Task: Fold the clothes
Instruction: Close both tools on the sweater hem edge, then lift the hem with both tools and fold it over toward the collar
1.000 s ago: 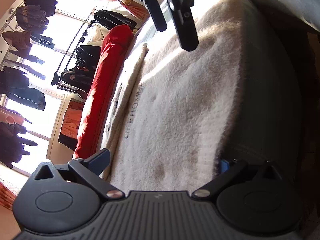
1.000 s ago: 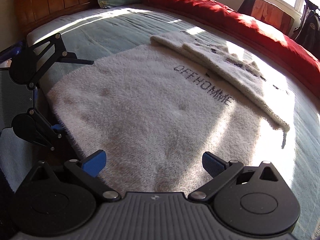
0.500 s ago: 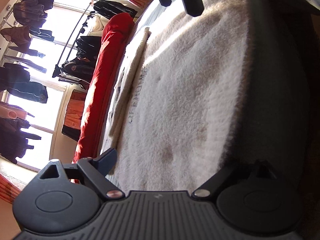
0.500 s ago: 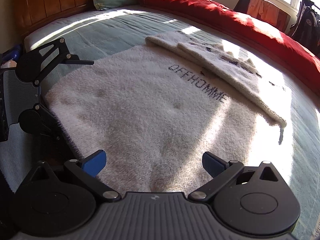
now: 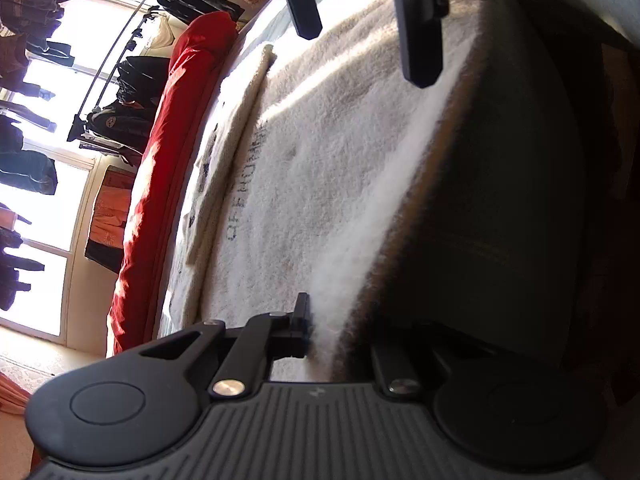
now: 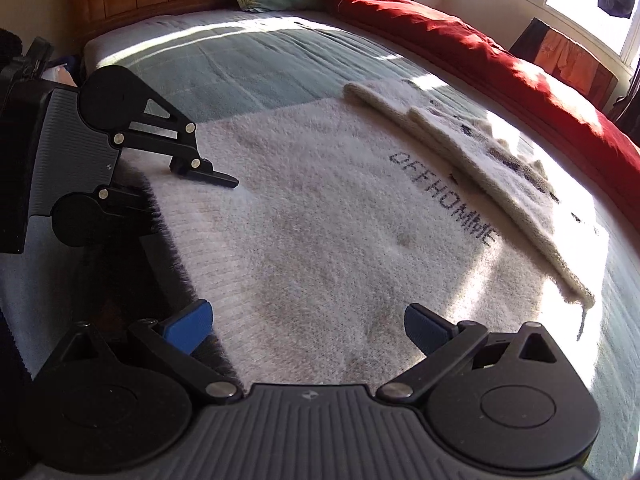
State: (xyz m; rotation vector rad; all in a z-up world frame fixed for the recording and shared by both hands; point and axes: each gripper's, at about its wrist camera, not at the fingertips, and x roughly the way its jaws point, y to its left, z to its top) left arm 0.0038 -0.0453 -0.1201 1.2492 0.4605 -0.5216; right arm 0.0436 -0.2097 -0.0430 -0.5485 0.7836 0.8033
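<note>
Fuzzy cream knit, the sweater [image 6: 320, 240] lies spread flat on the bed [image 6: 240, 64], its near hem hanging just over the mattress edge and one sleeve [image 6: 480, 168] laid back across the body beside the lettering. The left gripper [image 5: 320, 332] has its 2 fingers drawn together on that near hem, at the corner nearer the headboard; in the right wrist view its upper finger rests on top of the knit. The right gripper [image 6: 308, 324] stands with its jaws spread wide over the hem, gripping nothing.

To my eye, this step goes well if the right one bites the hem as deep as the left has, through every layer, so both corners lift level and the fabric does not sag between them.

The left gripper's lower finger is lost in shadow under the cloth. The far sleeve and collar are washed out by sun, and whether another fold lies beneath, I cannot tell.
</note>
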